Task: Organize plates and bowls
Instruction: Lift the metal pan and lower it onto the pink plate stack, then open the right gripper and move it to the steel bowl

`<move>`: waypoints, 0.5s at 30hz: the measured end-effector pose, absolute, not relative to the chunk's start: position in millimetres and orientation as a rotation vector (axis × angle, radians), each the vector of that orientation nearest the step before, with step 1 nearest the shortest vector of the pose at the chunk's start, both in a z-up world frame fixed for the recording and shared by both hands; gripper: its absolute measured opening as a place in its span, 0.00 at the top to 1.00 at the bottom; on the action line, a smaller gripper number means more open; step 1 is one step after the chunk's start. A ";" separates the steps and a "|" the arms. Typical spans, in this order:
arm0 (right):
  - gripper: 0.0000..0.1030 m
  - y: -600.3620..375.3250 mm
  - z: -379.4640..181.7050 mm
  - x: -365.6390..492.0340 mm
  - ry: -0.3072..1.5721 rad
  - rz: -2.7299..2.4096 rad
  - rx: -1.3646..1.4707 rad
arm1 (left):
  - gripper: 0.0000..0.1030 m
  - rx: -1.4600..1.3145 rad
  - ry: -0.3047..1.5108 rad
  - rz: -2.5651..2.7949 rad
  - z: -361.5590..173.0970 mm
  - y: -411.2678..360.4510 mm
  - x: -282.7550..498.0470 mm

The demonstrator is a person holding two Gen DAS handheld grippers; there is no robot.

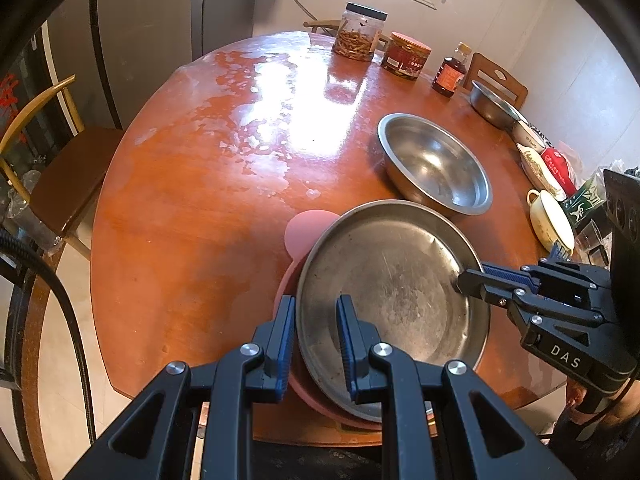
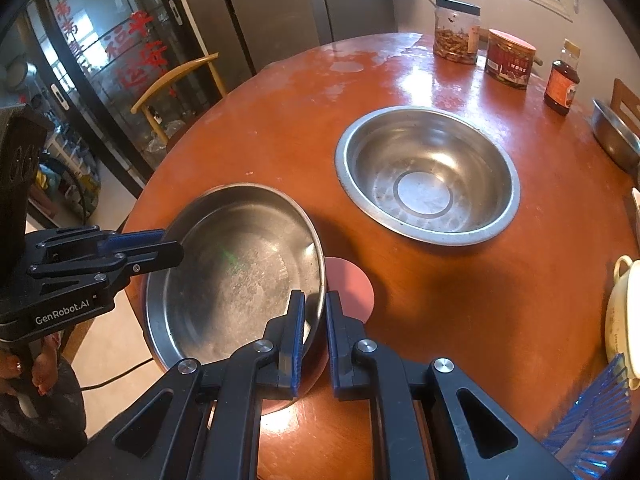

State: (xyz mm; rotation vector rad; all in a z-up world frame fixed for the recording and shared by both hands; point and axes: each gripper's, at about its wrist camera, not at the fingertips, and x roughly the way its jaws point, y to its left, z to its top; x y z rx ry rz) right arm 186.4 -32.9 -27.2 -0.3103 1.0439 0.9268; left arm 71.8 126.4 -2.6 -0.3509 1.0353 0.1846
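Left wrist view: our left gripper (image 1: pixel 316 344) is clamped on the near rim of the steel plate (image 1: pixel 392 288), one blue pad inside the rim, one outside. Our right gripper (image 1: pixel 466 280) comes in from the right and pinches the plate's far-right rim. The plate sits over a pink plate (image 1: pixel 310 228), whose rounded ear sticks out at the upper left; we cannot tell if the two touch all round. Both are at the near edge of the round wooden table (image 1: pixel 192 200). A steel bowl (image 1: pixel 436 164) stands just behind the plate, upright and empty. A second steel bowl (image 1: pixel 494 104) is at the far right edge, with a cream dish (image 1: pixel 550 220) and packets nearby. Two jars (image 1: pixel 362 32) and a bottle (image 1: pixel 452 72) stand at the far side.

Right wrist view: right gripper (image 2: pixel 314 336) has its jaws nearly closed on the plate's (image 2: pixel 236 276) right rim, rim between the pads. Left gripper (image 2: pixel 172 246) grips the opposite rim from the left. Pink plate (image 2: pixel 352 284) shows beside the rim. Bowl (image 2: pixel 428 176) is apart from the plate, further in on the table (image 2: pixel 480 320). A chair (image 2: pixel 176 88) stands beyond the table's left edge.
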 end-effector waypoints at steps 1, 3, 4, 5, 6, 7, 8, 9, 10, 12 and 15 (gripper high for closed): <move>0.88 -33.6 -27.2 187.0 1.047 0.928 -0.302 | 0.79 -0.352 1.035 0.185 -2.6 126.1 72.0; 0.87 -35.5 -27.0 187.7 1.052 0.930 -0.286 | 0.79 -0.354 1.033 0.183 -2.6 126.5 71.8; 0.87 -36.2 -27.0 187.9 1.053 0.930 -0.281 | 0.79 -0.355 1.034 0.181 -2.9 126.3 71.6; 0.86 -37.1 -26.6 188.4 1.054 0.928 -0.277 | 0.79 -0.356 1.036 0.179 -2.9 125.9 71.8; 0.84 -38.1 -25.7 189.0 1.055 0.928 -0.267 | 0.79 -0.355 1.036 0.180 -2.5 125.5 72.1; 0.82 -39.0 -25.2 189.6 1.055 0.929 -0.260 | 0.79 -0.353 1.037 0.181 -2.4 125.5 72.3; 0.81 -39.8 -24.2 189.8 1.053 0.931 -0.255 | 0.79 -0.355 1.035 0.180 -2.2 125.9 72.2; 0.80 -40.6 -23.1 189.8 1.050 0.929 -0.251 | 0.79 -0.357 1.035 0.180 -2.2 125.6 72.5; 0.80 -41.4 -22.0 189.8 1.047 0.929 -0.250 | 0.79 -0.358 1.036 0.182 -2.2 125.5 72.4; 0.79 -43.2 -20.2 189.6 1.042 0.932 -0.245 | 0.79 -0.357 1.034 0.187 -1.8 125.0 72.6; 0.78 -46.2 -17.6 189.6 1.036 0.927 -0.236 | 0.79 -0.365 1.030 0.187 -0.2 126.7 72.4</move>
